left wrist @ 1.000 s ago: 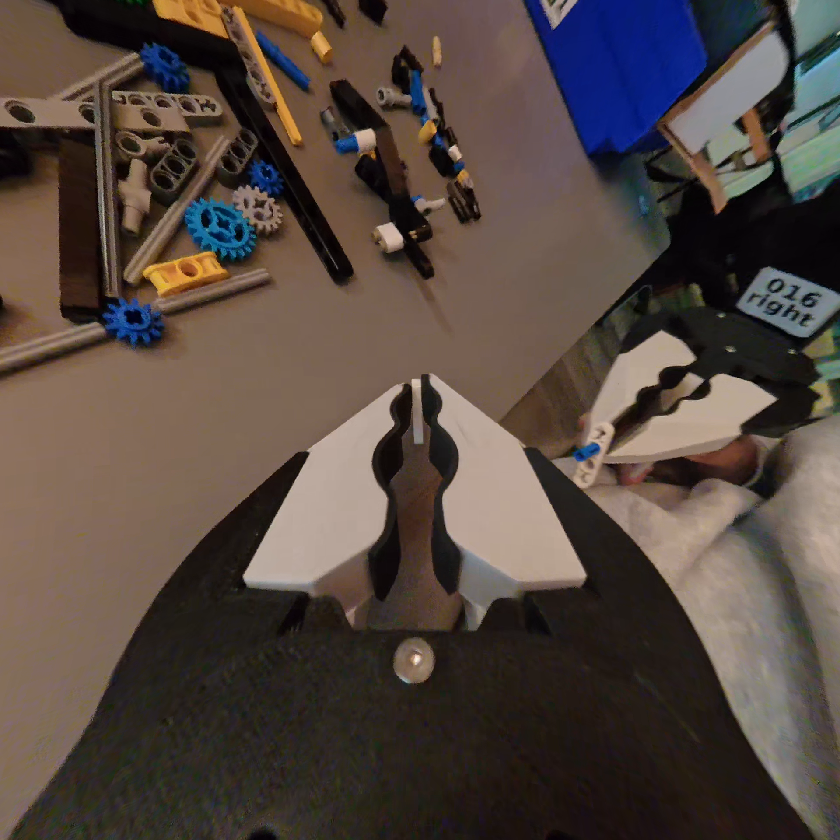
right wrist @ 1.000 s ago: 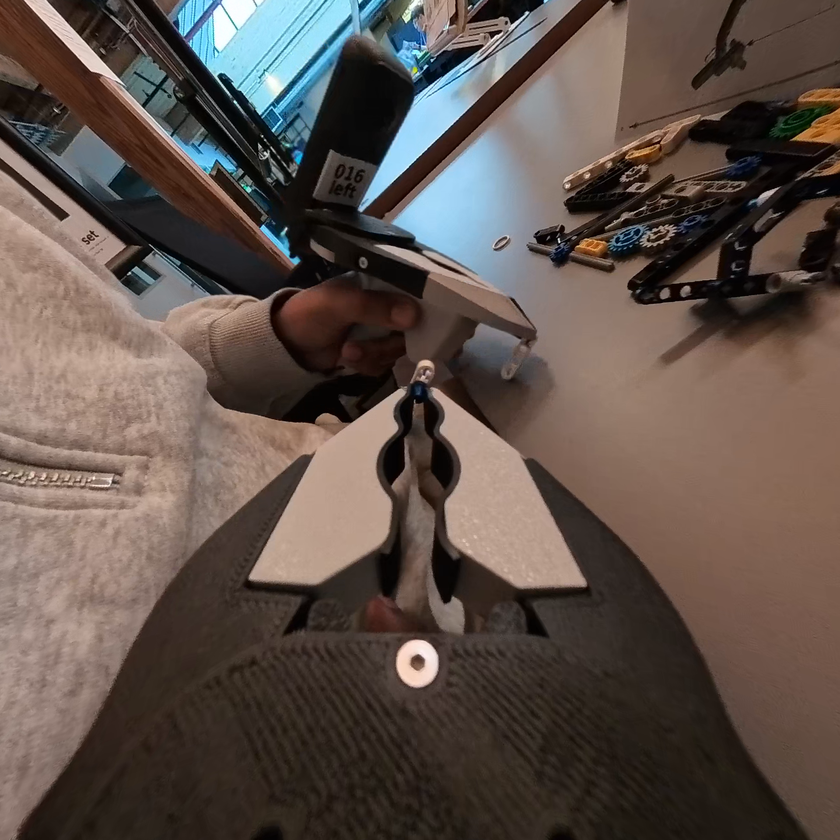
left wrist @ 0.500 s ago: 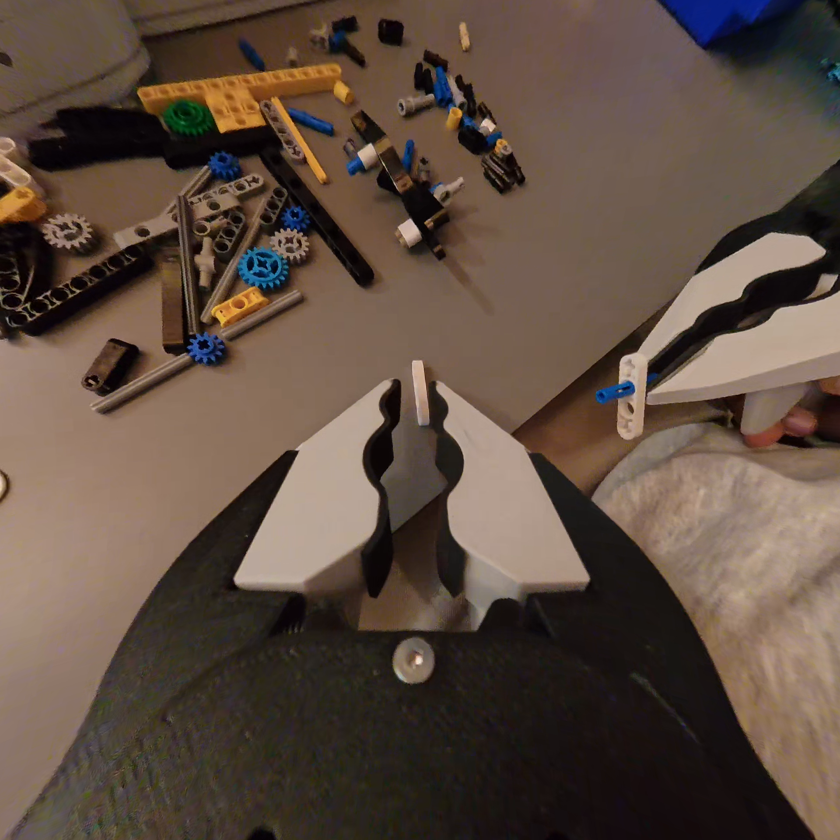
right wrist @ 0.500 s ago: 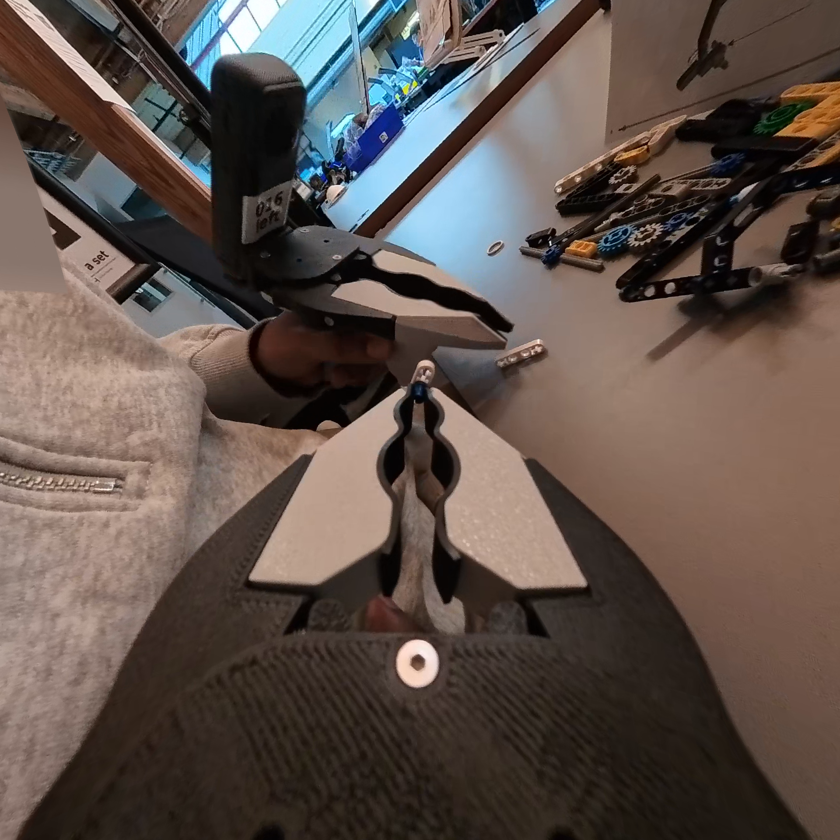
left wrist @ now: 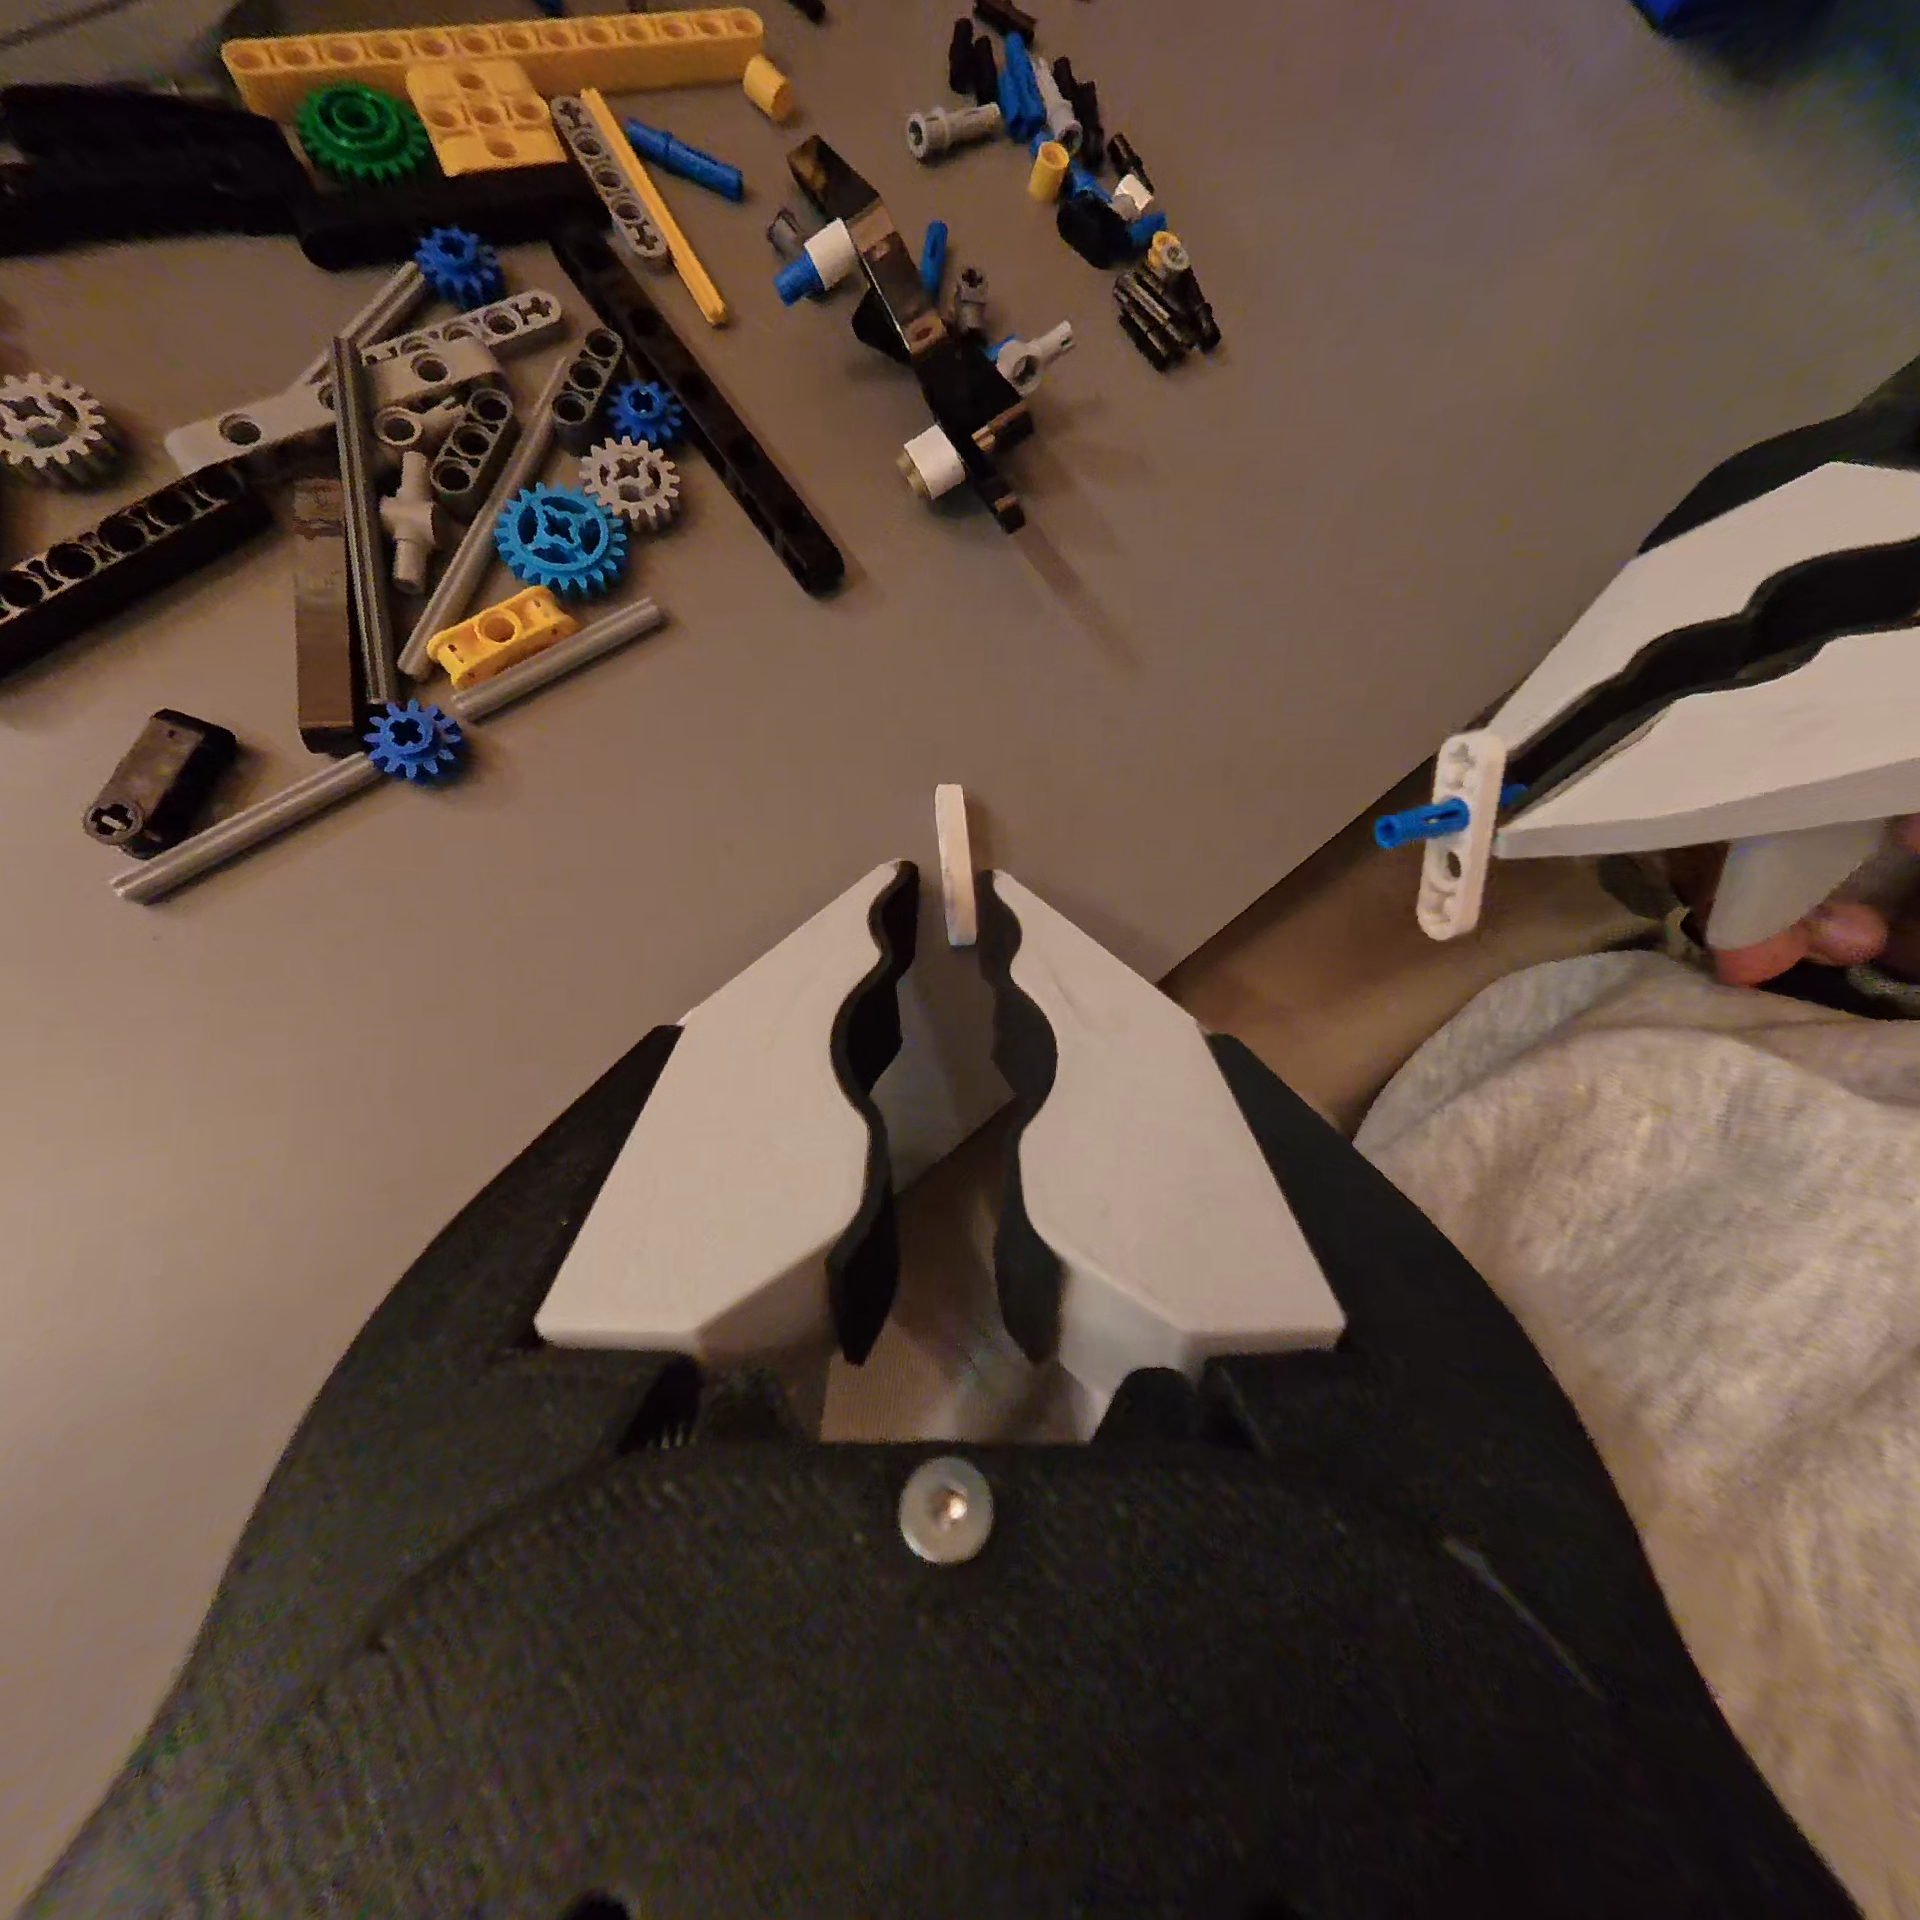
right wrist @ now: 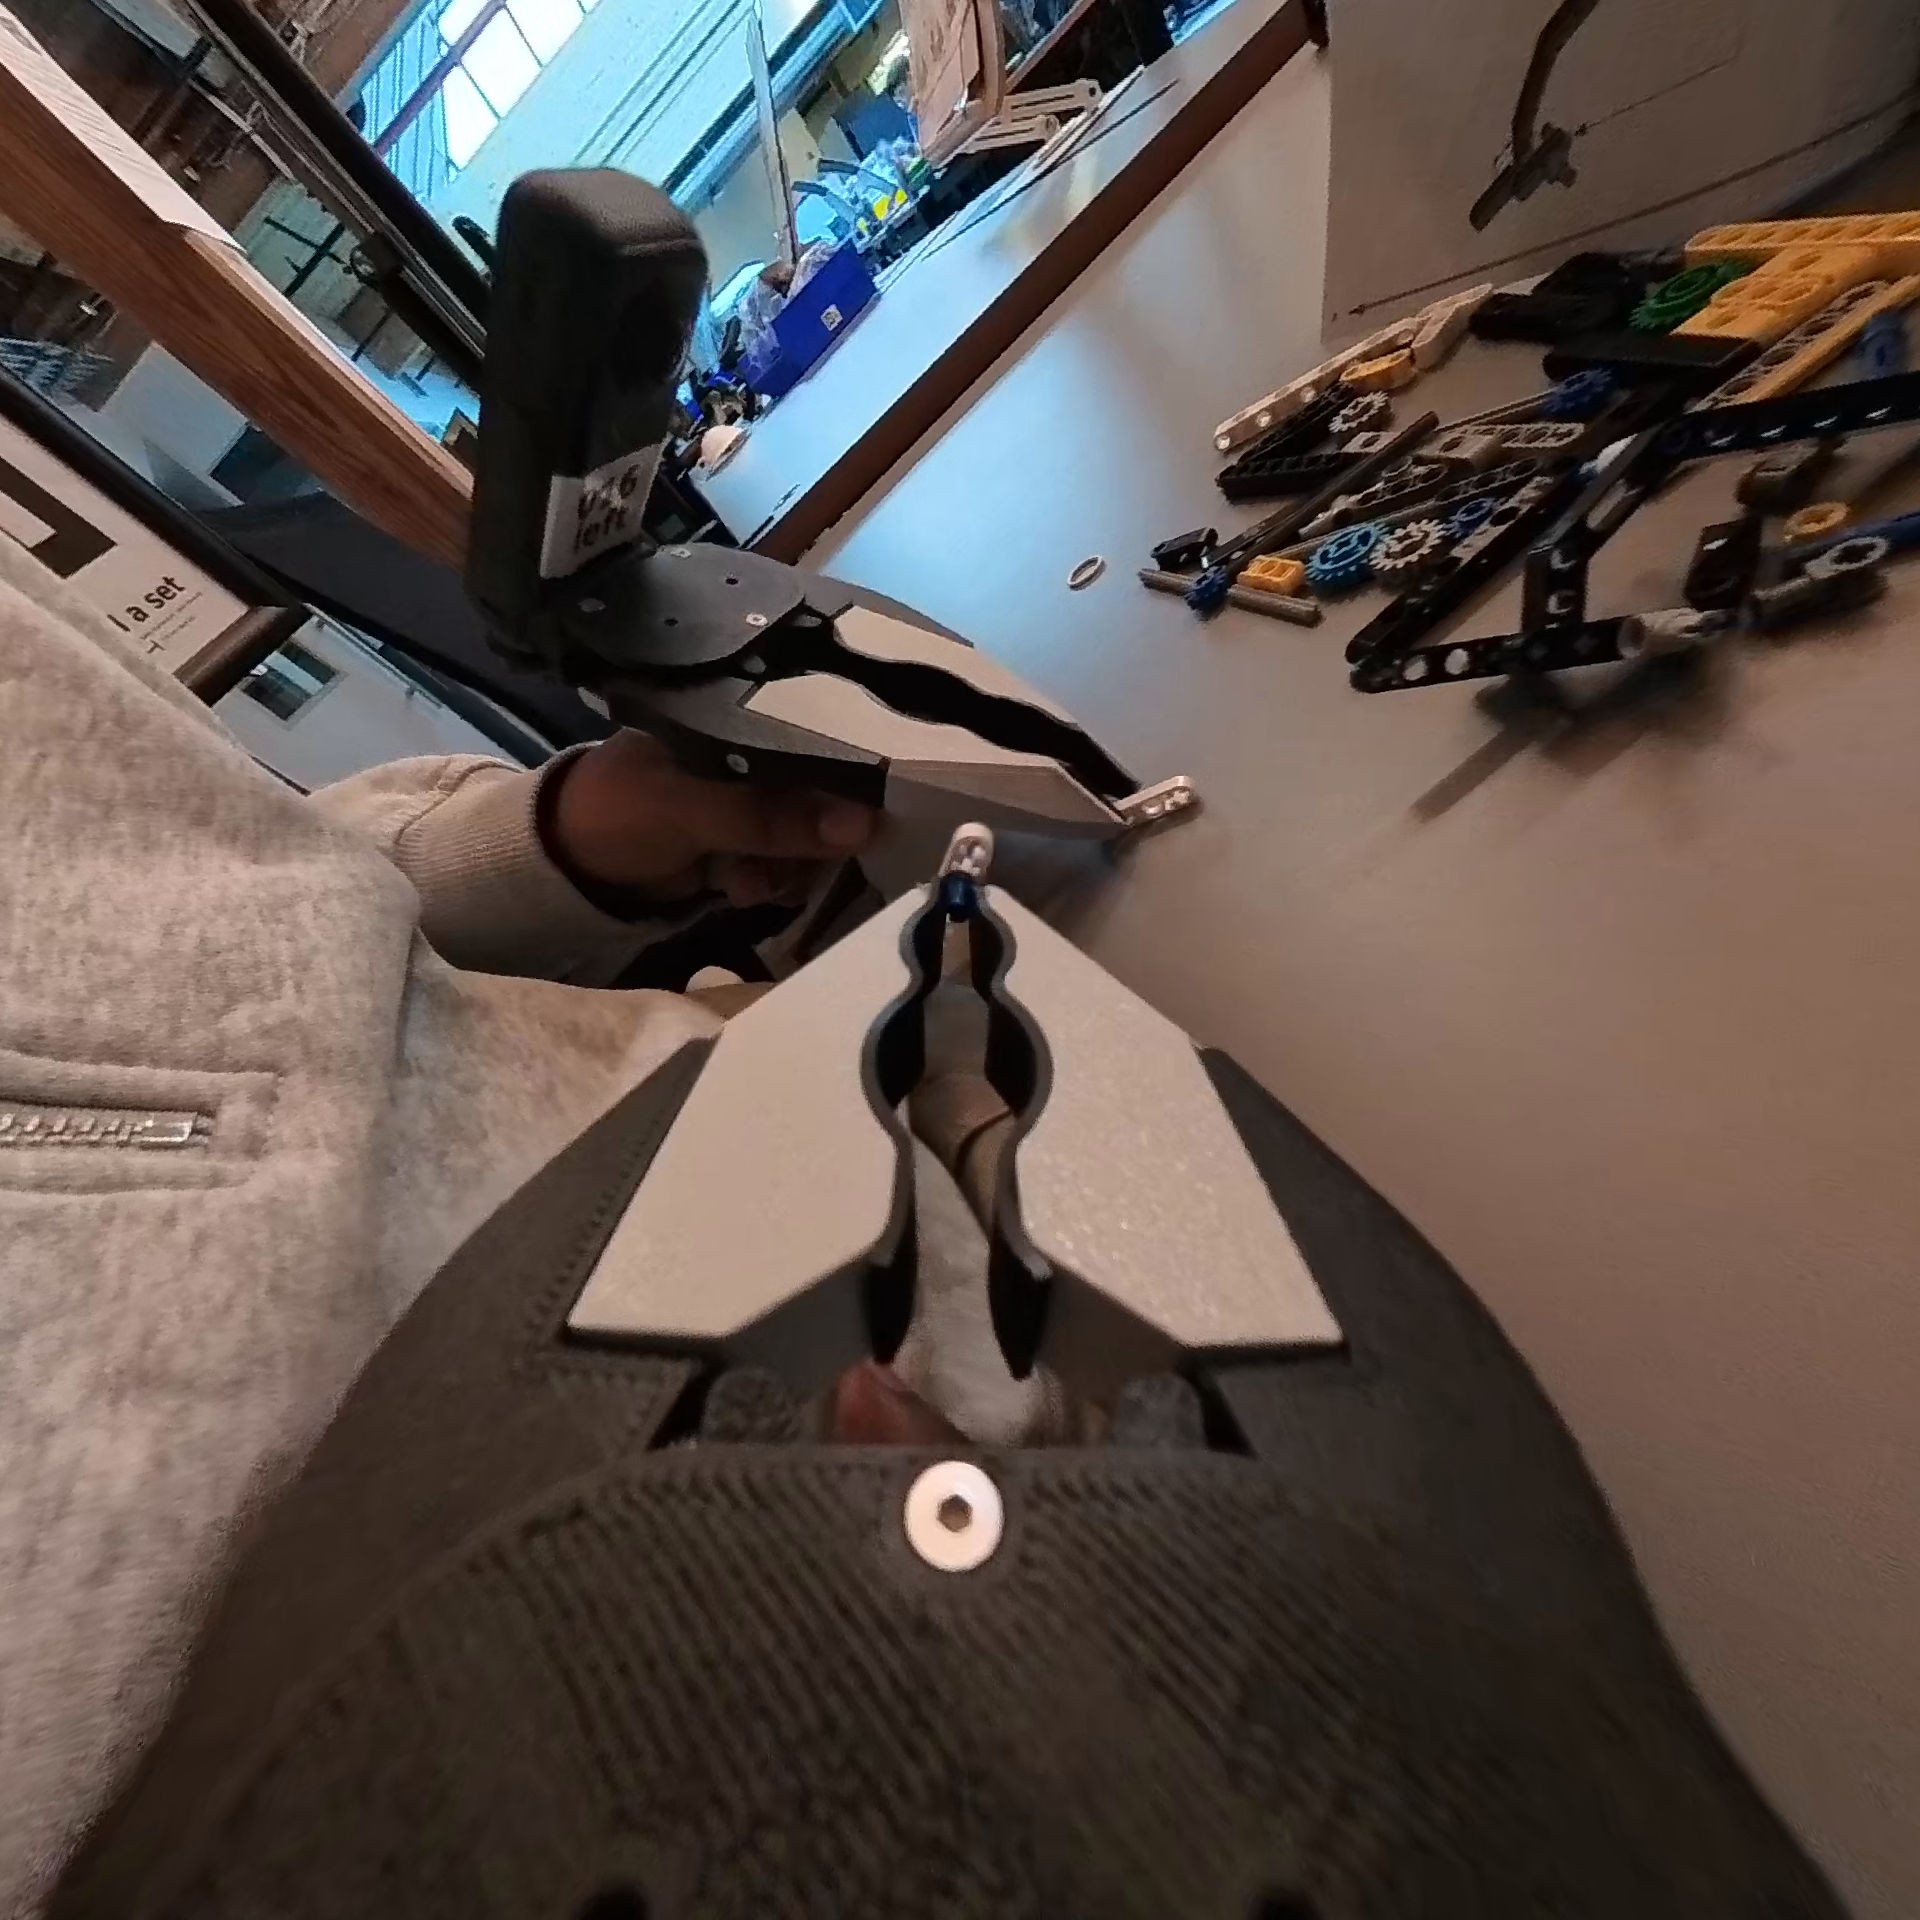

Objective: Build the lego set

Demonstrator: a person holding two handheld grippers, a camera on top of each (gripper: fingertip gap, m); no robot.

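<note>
My left gripper point(left wrist: 951, 878) is just above the grey table point(left wrist: 312, 1039), near its front edge. Its jaws are slightly apart. A thin white beam point(left wrist: 953, 862) stands on edge between the tips, with a small gap on each side. The beam also shows in the right wrist view point(right wrist: 1164, 802), at the tip of the left gripper point(right wrist: 1107, 795). My right gripper point(right wrist: 956, 904) is shut on a blue pin point(right wrist: 956, 896) that carries a short white beam point(right wrist: 971, 852). The right gripper point(left wrist: 1501, 810), its pin point(left wrist: 1418, 826) and that white beam point(left wrist: 1455, 831) hang off the table's edge, to the right.
Loose pieces lie at the back of the table: black beams point(left wrist: 717, 416), a yellow beam point(left wrist: 488, 52), a green gear point(left wrist: 358, 130), blue gears point(left wrist: 561, 538), grey axles point(left wrist: 249, 826), small pins point(left wrist: 1081, 156). A person's grey sleeve point(left wrist: 1662, 1299) is at the right. Across from one pair of fingers to the other is roughly 8 cm. The green gear point(left wrist: 358, 130) lies around 15 cm away from my left fingertips. My right wrist view point(right wrist: 1668, 295) looks at it from another angle.
The left gripper swung to look down over the table. Its jaws, shut on the thin white beam a second ago, have parted around it. The right gripper kept hold of the blue pin.
</note>
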